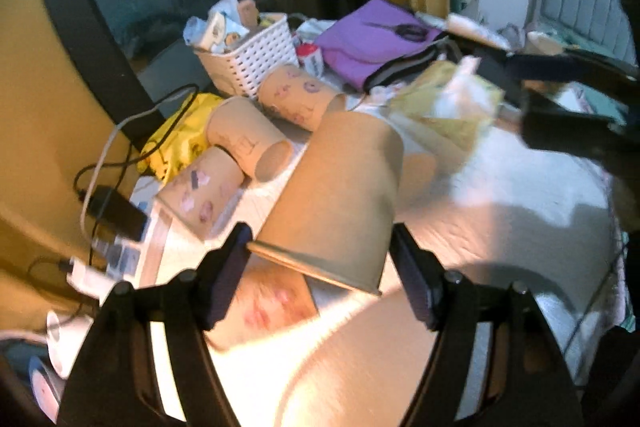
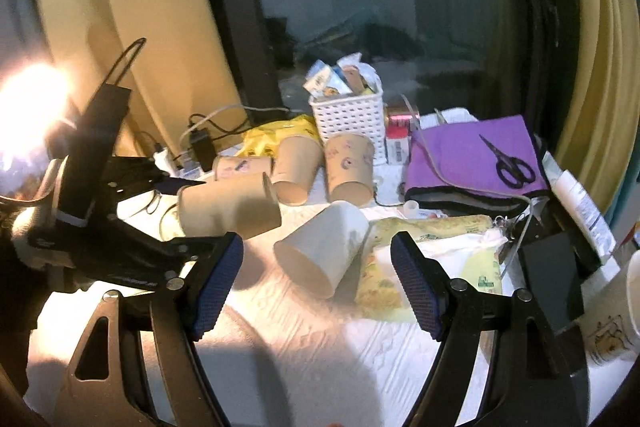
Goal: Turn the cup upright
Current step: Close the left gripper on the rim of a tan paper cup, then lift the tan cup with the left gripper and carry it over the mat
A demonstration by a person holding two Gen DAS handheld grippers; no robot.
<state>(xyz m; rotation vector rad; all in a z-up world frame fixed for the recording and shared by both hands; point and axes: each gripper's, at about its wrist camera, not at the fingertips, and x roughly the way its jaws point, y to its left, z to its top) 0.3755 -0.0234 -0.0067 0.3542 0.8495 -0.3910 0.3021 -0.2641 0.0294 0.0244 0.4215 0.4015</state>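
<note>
While the left gripper [image 1: 320,263] carries a brown cup [image 1: 340,195] tilted above the bench [image 1: 500,187], its jaws sit at the cup's rim on either side, though whether they actually press it I cannot tell. Past the cup, 3 more cups [image 2: 294,169] lie on their sides against a white basket [image 2: 346,115]. Out front, the right gripper [image 2: 316,275] hangs with jaws apart, facing a white cup [image 2: 324,247] lying on its side with bare bench before it.
</note>
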